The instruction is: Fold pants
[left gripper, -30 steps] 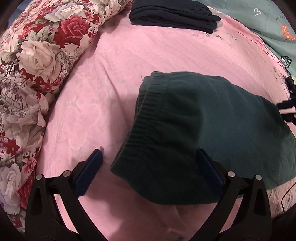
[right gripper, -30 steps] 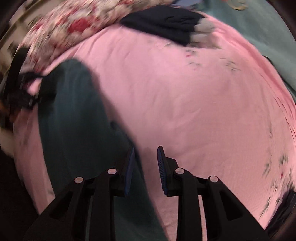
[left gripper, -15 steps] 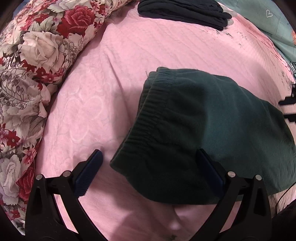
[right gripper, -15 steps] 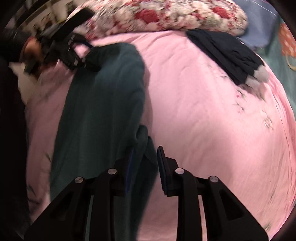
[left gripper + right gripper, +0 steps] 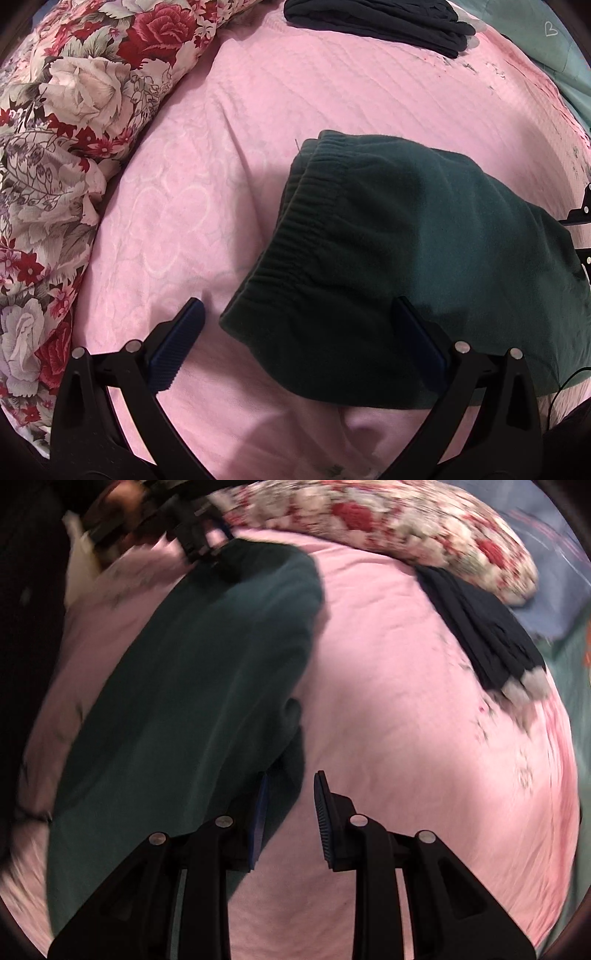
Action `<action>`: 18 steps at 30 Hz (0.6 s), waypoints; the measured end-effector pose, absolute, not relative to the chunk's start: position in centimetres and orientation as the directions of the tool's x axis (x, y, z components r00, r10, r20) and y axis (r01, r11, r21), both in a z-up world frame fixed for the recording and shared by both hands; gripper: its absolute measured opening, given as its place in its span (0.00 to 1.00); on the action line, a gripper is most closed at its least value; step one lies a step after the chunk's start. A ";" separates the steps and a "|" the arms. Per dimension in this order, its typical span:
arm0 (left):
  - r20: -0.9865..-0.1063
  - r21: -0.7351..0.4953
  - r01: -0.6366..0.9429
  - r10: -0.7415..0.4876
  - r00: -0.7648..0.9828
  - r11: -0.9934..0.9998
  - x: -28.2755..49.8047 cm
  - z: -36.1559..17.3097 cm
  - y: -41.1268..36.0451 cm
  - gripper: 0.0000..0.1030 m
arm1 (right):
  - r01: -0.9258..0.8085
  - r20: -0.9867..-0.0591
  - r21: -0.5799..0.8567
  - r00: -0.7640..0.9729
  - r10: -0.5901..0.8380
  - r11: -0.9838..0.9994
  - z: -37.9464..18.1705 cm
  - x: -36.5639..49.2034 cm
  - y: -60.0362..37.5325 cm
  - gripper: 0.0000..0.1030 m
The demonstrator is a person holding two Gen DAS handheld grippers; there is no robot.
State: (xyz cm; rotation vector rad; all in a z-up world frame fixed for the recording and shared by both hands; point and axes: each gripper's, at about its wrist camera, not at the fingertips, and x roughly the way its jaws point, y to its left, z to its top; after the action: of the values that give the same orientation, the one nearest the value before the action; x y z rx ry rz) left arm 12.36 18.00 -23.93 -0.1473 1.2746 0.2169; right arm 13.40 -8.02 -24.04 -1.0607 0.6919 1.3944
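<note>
Nearest in my left wrist view, the left gripper [image 5: 295, 339] points steeply down at the bed with its jaws spread wide, released; the waistband corner of the dark green pants [image 5: 424, 258] lies between the fingers, but neither blue pad presses on it. The pants lie flat on the pink bedsheet [image 5: 295, 110], ribbed elastic waistband at their left edge, body running off to the right. In my right wrist view the right gripper [image 5: 290, 812] has its jaws narrowly parted. Its left finger [image 5: 258, 823] sits over the edge of the pants [image 5: 192, 709], its right finger over bare sheet [image 5: 406, 738]. A fold of green cloth lies just ahead of the tips, and I see open gap between the pads, so nothing is clamped. This view is motion-blurred. Farther on, the pants stretch away to the far left, where the left gripper's [image 5: 199, 542] black frame stands at their far end. Beyond the sheet, a folded dark navy garment [image 5: 376, 18] lies at the far side, and a floral quilt [image 5: 74, 110] runs along the left.
</note>
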 end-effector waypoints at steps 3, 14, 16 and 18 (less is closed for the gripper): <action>-0.959 0.014 -0.250 0.084 0.270 0.968 12.4 -23.9 17.9 0.98 | -0.970 -0.897 -0.178 0.092 0.432 -0.163 -24.5 13.8 -8.4 0.25; -0.962 0.021 -0.246 0.087 0.259 0.969 12.6 -24.1 17.7 0.98 | -0.992 -0.826 -0.075 0.007 0.563 -0.097 -24.6 15.0 -5.5 0.26; -0.963 0.018 -0.244 0.082 0.258 0.970 12.8 -24.1 17.7 0.98 | -0.996 -0.823 -0.013 -0.040 0.567 -0.088 -25.1 15.6 -5.2 0.26; -0.963 0.014 -0.239 0.077 0.259 0.971 12.8 -24.2 17.8 0.98 | -0.994 -0.817 0.005 -0.069 0.573 -0.112 -25.3 15.5 -5.0 0.24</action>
State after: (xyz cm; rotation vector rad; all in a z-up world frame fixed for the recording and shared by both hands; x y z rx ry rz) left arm 12.82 17.85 -24.17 -0.1450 1.2919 0.2153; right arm 15.46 -5.00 -25.28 -0.7945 0.7175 1.5427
